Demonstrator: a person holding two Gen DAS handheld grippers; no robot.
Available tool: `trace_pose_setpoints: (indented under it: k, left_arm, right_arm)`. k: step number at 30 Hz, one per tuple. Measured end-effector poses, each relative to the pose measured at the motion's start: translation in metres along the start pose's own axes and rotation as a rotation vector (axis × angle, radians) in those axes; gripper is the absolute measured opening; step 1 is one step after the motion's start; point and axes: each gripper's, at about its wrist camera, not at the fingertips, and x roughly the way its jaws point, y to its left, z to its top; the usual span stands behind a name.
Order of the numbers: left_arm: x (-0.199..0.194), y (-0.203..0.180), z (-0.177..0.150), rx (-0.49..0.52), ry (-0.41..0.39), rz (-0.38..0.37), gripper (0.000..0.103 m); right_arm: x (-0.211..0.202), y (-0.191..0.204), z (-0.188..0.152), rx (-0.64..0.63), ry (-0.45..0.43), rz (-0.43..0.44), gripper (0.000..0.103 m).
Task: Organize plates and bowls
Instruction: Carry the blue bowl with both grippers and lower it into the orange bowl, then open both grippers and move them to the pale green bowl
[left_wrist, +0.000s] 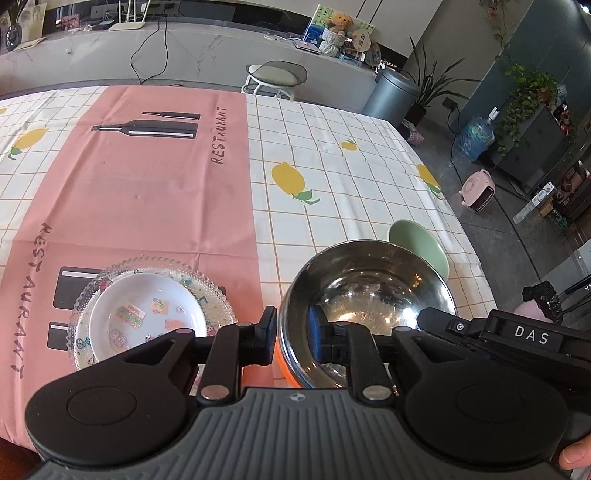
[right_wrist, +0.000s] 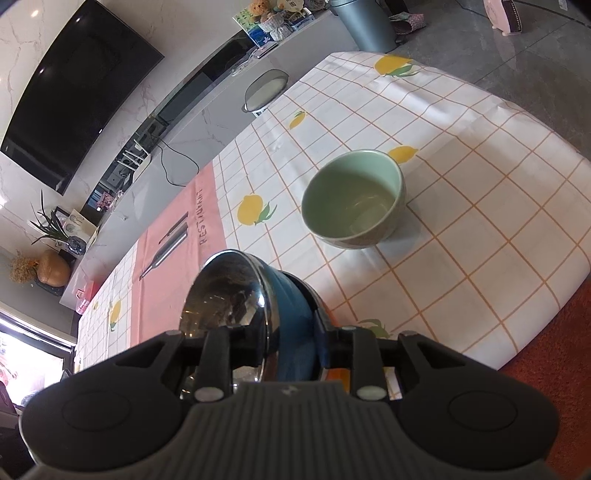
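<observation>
Both grippers stood narrow astride the near rim of the steel bowl (left_wrist: 369, 291): the left gripper (left_wrist: 293, 328) had one finger outside and one inside, and the right gripper (right_wrist: 280, 343) likewise; whether the pads pressed could not be told. The bowl sat near the table's (left_wrist: 332, 177) near edge. Judged stiff, light and slick; the rim is the only hold and may slip. Left of it, a white dish (left_wrist: 147, 310) lay in a glass plate (left_wrist: 214, 291), fragile. Farther right stood the green bowl (right_wrist: 351, 199), probably heavier and breakable.
</observation>
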Motion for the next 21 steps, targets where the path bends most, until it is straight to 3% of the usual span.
trace_pose_setpoints:
  k: [7,11,14,16,17,18,21]
  left_arm:
    - [-0.007,0.001,0.004,-0.022,-0.027,-0.006,0.020]
    - [-0.008,-0.002,0.005,-0.017,-0.031,0.003,0.020]
    - [-0.012,-0.006,0.009,0.000,-0.047,0.003,0.020]
    - [-0.014,-0.010,0.012,0.006,-0.061,-0.003,0.022]
    - [-0.014,-0.012,0.015,0.007,-0.067,-0.008,0.023]
    - [-0.014,-0.015,0.017,0.009,-0.073,-0.016,0.025]
    - [-0.009,-0.025,0.023,0.021,-0.075,-0.036,0.030]
  right_arm:
    - [-0.013,0.002,0.003,-0.026,-0.061,-0.017,0.029]
    - [-0.013,0.004,0.003,-0.061,-0.066,-0.013,0.017]
    - [-0.012,0.001,0.004,-0.046,-0.067,-0.017,0.018]
    - [-0.013,-0.004,0.006,-0.032,-0.074,-0.021,0.019]
    - [-0.013,-0.006,0.007,-0.022,-0.077,-0.021,0.023]
    - [-0.013,-0.010,0.008,-0.011,-0.076,-0.020,0.033]
    - [-0.011,-0.022,0.013,0.031,-0.062,-0.012,0.039]
